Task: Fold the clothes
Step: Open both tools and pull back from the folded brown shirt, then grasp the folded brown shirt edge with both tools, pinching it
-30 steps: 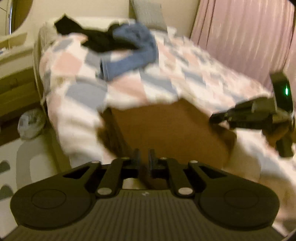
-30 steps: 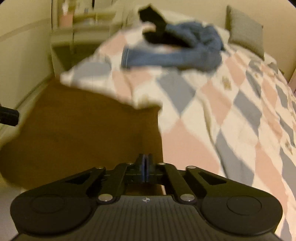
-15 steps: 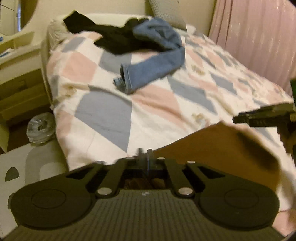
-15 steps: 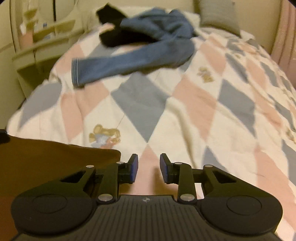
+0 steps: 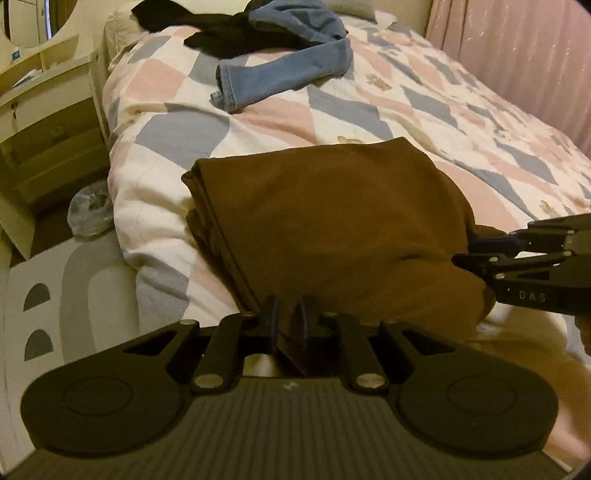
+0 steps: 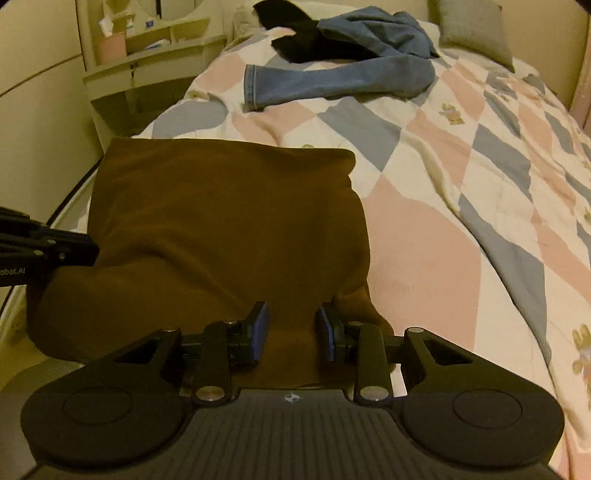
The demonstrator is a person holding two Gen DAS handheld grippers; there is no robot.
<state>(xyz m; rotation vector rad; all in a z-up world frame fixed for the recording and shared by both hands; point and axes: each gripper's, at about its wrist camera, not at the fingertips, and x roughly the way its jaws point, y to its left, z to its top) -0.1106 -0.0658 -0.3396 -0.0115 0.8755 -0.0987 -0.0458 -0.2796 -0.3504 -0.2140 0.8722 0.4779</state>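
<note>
Three garments on the bed: one brown garment (image 5: 332, 221) mid-frame, jeans (image 5: 284, 70) and one black garment (image 5: 207, 26) at top. My left gripper (image 5: 287, 317) pinches the brown edge; my right gripper (image 6: 291, 328), marked "DAS", has jaws wide.

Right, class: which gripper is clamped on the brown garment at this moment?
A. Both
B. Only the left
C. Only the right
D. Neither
B. The left gripper pinches a fold of the brown garment between nearly closed fingers, while the right gripper stands open over the cloth, pads apart.
</note>
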